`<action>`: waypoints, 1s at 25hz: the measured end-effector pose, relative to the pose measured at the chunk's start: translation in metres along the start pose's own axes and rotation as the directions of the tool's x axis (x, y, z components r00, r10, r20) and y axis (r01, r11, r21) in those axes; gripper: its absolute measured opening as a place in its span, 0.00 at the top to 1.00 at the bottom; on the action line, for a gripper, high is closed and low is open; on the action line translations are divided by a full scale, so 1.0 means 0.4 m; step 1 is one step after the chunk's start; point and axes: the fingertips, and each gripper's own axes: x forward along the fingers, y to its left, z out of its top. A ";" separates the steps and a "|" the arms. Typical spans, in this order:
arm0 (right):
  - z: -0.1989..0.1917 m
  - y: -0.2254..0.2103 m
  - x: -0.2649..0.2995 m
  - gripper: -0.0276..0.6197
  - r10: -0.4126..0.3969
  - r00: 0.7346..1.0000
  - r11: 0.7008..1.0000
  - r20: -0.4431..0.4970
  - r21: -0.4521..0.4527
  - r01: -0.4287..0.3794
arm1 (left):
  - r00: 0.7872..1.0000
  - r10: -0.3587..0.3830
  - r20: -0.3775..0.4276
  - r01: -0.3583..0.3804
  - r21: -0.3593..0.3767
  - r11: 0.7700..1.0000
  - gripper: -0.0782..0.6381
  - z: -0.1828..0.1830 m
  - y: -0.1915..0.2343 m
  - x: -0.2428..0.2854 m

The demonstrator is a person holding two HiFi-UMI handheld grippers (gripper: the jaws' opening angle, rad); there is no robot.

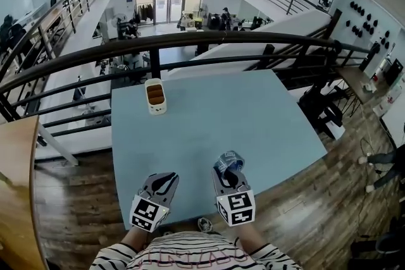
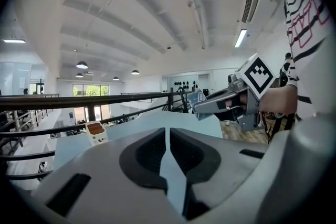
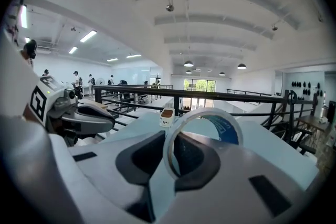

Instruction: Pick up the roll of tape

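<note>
Right gripper view: at lower centre, the right gripper (image 3: 169,162) is clamping the roll of tape (image 3: 228,126), apparently lifted above the table (image 3: 283,147). At left, the left gripper (image 3: 107,122) is sitting closed and empty. The pick-up is seemingly finishing, and the next move is calling for a steady hold.

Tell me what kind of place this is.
Probably a mezzanine in an open-plan office or lab: the table sits beside a black railing, a lower floor with desks and people lies beyond it, and glass doors stand at the far end.
</note>
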 end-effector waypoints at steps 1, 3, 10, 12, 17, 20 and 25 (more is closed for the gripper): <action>-0.003 0.008 -0.006 0.85 0.002 1.000 1.000 0.002 0.004 -0.002 | 1.000 -0.003 0.002 0.003 0.001 1.000 0.83 0.000 -0.001 -0.002; -0.008 0.023 -0.017 0.85 0.008 1.000 1.000 0.005 0.012 -0.008 | 1.000 -0.007 0.005 0.007 0.003 1.000 0.84 0.000 -0.004 -0.004; -0.015 0.064 -0.039 0.85 0.027 1.000 0.999 0.006 0.036 -0.027 | 1.000 -0.006 0.023 0.006 0.007 1.000 0.85 0.012 -0.003 -0.016; -0.020 0.069 -0.040 0.85 0.031 1.000 0.999 0.004 0.037 -0.031 | 1.000 -0.005 0.023 0.005 0.006 1.000 0.85 0.010 -0.004 -0.016; -0.024 0.063 -0.043 0.86 0.035 0.999 0.999 0.000 0.036 -0.035 | 1.000 -0.003 0.019 0.003 0.004 1.000 0.85 0.008 -0.009 -0.013; -0.023 0.063 -0.044 0.85 0.039 0.999 0.999 0.002 0.032 -0.039 | 1.000 0.000 0.016 0.000 0.003 1.000 0.85 0.005 -0.011 -0.014; -0.028 0.057 -0.045 0.86 0.043 0.999 0.999 -0.003 0.030 -0.043 | 1.000 0.008 0.020 -0.008 0.003 1.000 0.85 0.010 -0.015 -0.010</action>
